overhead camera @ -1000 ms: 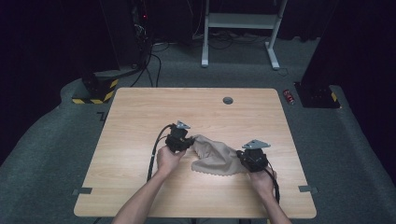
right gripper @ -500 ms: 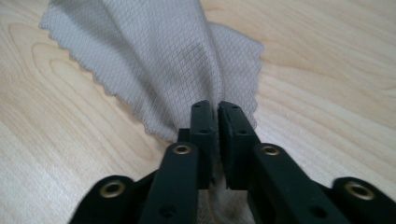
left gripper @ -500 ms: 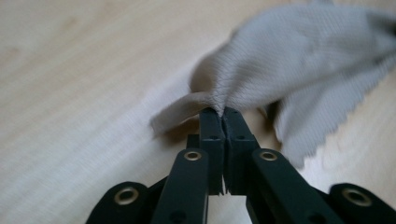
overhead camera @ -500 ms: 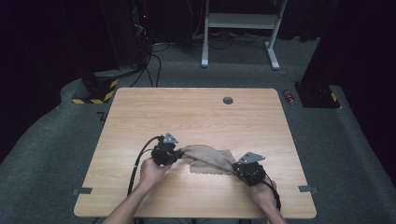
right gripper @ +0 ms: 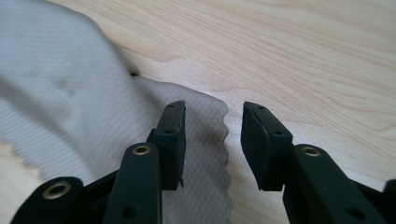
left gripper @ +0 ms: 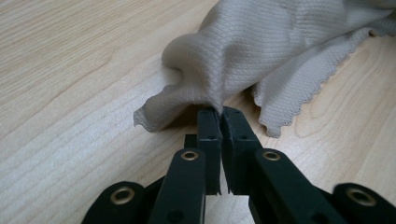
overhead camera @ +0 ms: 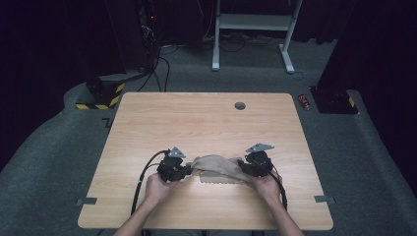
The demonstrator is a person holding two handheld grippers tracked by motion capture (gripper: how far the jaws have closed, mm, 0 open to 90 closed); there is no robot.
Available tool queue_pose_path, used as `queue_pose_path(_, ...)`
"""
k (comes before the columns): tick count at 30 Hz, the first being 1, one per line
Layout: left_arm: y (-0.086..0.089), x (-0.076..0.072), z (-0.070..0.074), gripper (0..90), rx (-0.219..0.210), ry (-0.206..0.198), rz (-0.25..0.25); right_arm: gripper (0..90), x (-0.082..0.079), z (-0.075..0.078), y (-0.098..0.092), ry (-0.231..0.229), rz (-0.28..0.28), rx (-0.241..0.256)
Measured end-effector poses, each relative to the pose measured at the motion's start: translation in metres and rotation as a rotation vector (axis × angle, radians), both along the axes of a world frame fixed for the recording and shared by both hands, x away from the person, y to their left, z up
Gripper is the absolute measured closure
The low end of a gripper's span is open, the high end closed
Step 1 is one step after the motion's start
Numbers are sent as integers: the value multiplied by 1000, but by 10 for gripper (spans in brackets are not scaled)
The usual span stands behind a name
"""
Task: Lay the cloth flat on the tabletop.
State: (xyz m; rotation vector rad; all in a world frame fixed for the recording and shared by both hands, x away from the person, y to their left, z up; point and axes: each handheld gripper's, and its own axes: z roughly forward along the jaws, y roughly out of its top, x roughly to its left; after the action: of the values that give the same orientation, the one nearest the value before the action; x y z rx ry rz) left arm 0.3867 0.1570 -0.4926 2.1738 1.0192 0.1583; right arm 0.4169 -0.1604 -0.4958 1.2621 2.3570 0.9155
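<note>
Working from the high view: beige cloth bunched near the table's front edge, between my left gripper and right gripper. Left gripper view — jaws pinched tight on a raised fold; keep that grip low. Right gripper view — jaws apart, holding nothing, astride the scalloped hem; I should close squarely on it before pulling.

The left gripper had its jaws pressed together on a fold of the beige knit cloth, which bunched up just beyond the tips. A scalloped hem hung to their right, over the wooden table.
</note>
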Motion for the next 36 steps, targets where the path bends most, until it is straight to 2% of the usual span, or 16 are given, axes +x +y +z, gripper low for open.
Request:
queue_pose_path(2,3,-3,4,820,-18,-17,11,596,6,-5,1,22,-14,4)
queue_pose_path(5,4,-7,10,634,-38,-47,35,626,12,-9,1,50,-16,2)
queue_pose_path(6,3,-8,15,634,-44,-68,53,667,13,-11,2,58,-9,-4)
queue_pose_path(7,1,-9,20,577,-39,-95,63,789,13,-11,3,62,20,-17)
queue_pose_path(8,1,-9,20,561,-39,-95,63,789,13,-11,3,62,20,-17)
queue_pose_path(9,-3,-6,23,550,-38,-102,65,868,12,-10,7,59,42,-38)
queue_pose_path(12,-10,2,22,561,-34,-94,65,889,8,-7,9,38,57,-36)
queue_pose_path(16,-17,10,17,733,-51,-56,47,890,-1,7,9,-17,81,-3)
queue_pose_path(18,-23,11,12,818,-22,-43,12,890,-7,15,7,-44,92,11)
queue_pose_path(20,-24,9,11,879,-21,-47,4,890,-12,19,6,-58,95,21)
queue_pose_path(22,-24,-1,8,891,-4,-53,-46,890,-26,27,0,-97,113,38)
queue_pose_path(26,-19,-16,-1,894,25,-38,-80,890,-41,28,-7,-108,122,47)
queue_pose_path(28,-12,-25,-12,894,37,-19,-81,889,-52,20,-12,-86,123,25)
queue_pose_path(32,-5,-32,-15,888,16,-11,-76,888,-55,10,-16,-46,124,2)
queue_pose_path(33,-4,-34,-12,868,3,-19,-66,866,-56,4,-17,-9,131,-6)
queue_pose_path(36,-2,-33,-7,765,-9,-37,-47,817,-56,7,-19,-19,115,0)
